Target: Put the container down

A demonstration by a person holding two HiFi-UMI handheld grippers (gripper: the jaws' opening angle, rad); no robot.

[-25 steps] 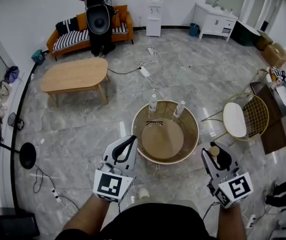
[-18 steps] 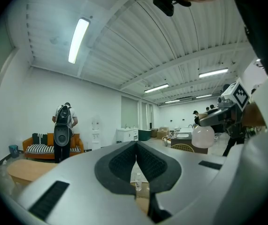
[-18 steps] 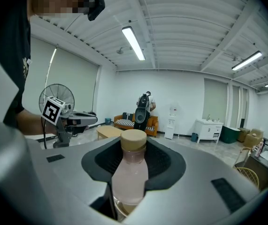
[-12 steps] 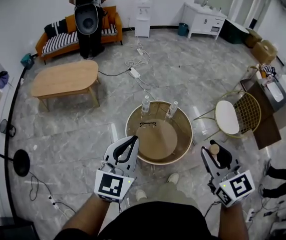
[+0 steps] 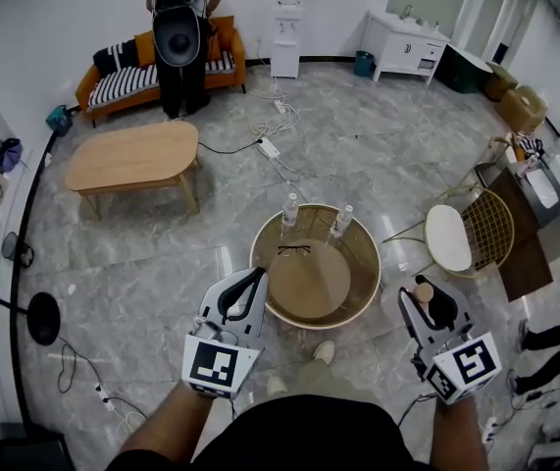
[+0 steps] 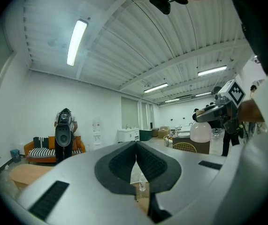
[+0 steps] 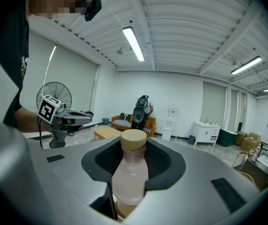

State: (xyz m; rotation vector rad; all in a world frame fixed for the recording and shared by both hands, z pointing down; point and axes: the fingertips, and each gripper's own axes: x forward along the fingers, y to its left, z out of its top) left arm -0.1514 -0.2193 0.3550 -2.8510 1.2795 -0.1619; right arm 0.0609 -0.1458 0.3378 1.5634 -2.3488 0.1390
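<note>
No real change in the last 1 s: right gripper (image 5: 427, 297) jaws stay clamped on the container (image 7: 130, 172), short of the round tabletop (image 5: 304, 281). Left gripper (image 5: 244, 292) jaws together, empty. Set-down not begun.

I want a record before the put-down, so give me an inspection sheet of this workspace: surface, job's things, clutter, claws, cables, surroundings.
Surface: round rimmed table, brown top.
Job's things: pale bottle with a tan cap, held off the table in the right claw.
Clutter: left clear bottle and right clear bottle, upright at the table's far rim; eyeglasses just in front of them.
Claws: left claw shut, empty; right claw shut on the pale bottle.
Cables: power strip and loose cords on the floor beyond the table.
Surroundings: wooden coffee table, sofa, gold wire chair, person standing at the sofa.
</note>
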